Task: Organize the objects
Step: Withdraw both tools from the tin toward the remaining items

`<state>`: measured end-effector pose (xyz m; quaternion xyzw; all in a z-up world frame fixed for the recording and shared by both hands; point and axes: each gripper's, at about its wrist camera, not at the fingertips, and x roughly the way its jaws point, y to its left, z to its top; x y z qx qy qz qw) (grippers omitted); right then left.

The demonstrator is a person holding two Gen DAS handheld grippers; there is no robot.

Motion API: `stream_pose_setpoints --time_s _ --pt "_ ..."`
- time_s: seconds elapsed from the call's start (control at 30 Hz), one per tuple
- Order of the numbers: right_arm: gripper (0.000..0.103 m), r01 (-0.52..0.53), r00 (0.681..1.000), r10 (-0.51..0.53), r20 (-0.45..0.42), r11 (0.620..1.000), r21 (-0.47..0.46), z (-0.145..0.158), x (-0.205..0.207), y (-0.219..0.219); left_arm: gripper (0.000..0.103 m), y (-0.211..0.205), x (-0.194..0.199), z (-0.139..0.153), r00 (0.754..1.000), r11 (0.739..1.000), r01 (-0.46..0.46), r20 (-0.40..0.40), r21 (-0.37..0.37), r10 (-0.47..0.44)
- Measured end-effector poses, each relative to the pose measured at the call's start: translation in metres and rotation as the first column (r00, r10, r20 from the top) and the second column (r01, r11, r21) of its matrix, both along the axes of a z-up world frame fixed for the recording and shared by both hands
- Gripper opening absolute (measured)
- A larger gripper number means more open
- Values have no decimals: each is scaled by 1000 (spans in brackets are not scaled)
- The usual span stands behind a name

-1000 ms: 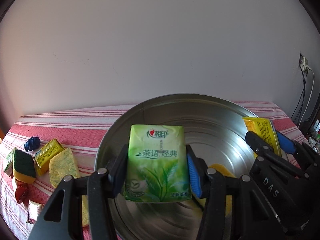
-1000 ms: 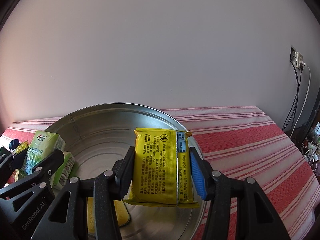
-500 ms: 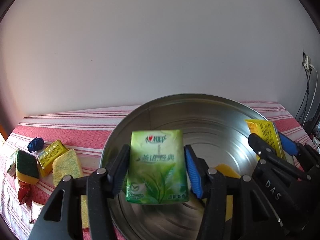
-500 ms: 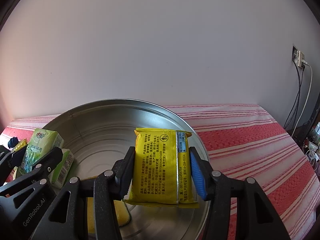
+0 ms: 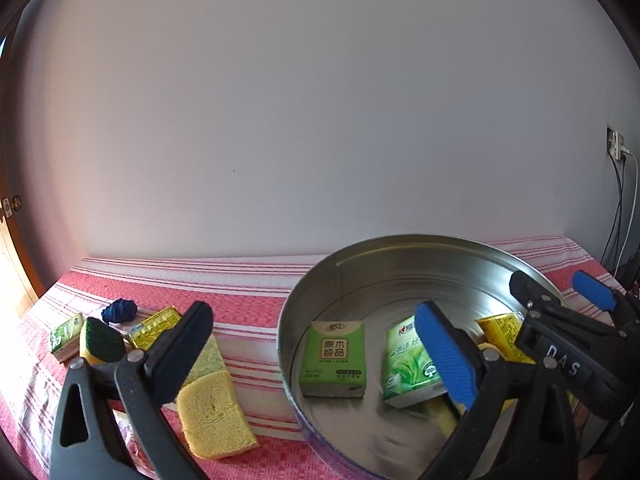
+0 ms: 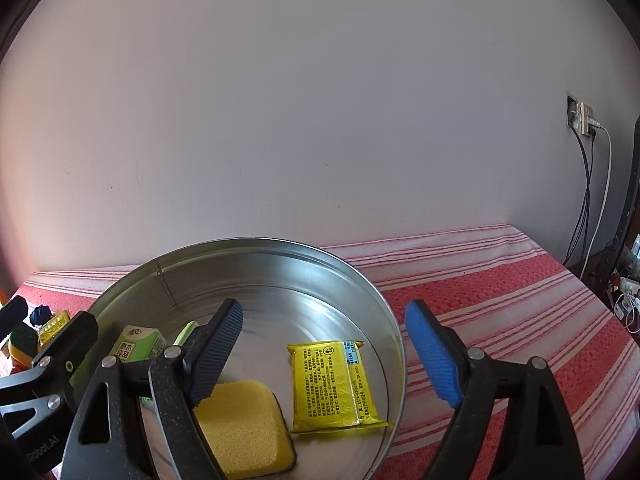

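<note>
Both tongs opening, nothing pinched: left tongs (image 5: pixel 320 354) over green pack (image 5: pixel 410 362), right tongs (image 6: pixel 324 354) over yellow pack (image 6: pixel 334 386), both in tin (image 6: pixel 280 248).

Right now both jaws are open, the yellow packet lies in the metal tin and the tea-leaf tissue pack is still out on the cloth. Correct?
Not quite. The tea-leaf tissue pack lies inside the metal tin too, as the left wrist view shows. The yellow packet is in the tin, and both sets of jaws are opening with nothing between them.
</note>
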<state>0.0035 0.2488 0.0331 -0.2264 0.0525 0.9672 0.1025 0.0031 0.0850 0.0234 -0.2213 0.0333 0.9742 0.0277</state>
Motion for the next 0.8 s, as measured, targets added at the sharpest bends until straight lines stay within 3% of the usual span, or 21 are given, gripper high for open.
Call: stream_pose_setpoints --time_s 0.2,0.37,0.6,0.8 --pt "86 45 986 -49 -156 999 -28 12 24 6 102 -36 4 -7 998 998 -56 -22 9 57" --pt "97 114 950 -130 -283 991 -71 19 46 12 102 -55 7 -11 996 996 -93 -11 14 93" --pt "97 120 945 -162 -283 980 -161 16 54 14 102 -64 10 -17 994 994 -111 -2 -6 111" --pt "97 113 958 -134 -253 989 -95 9 50 -7 102 -77 14 -21 992 992 -122 16 -16 122"
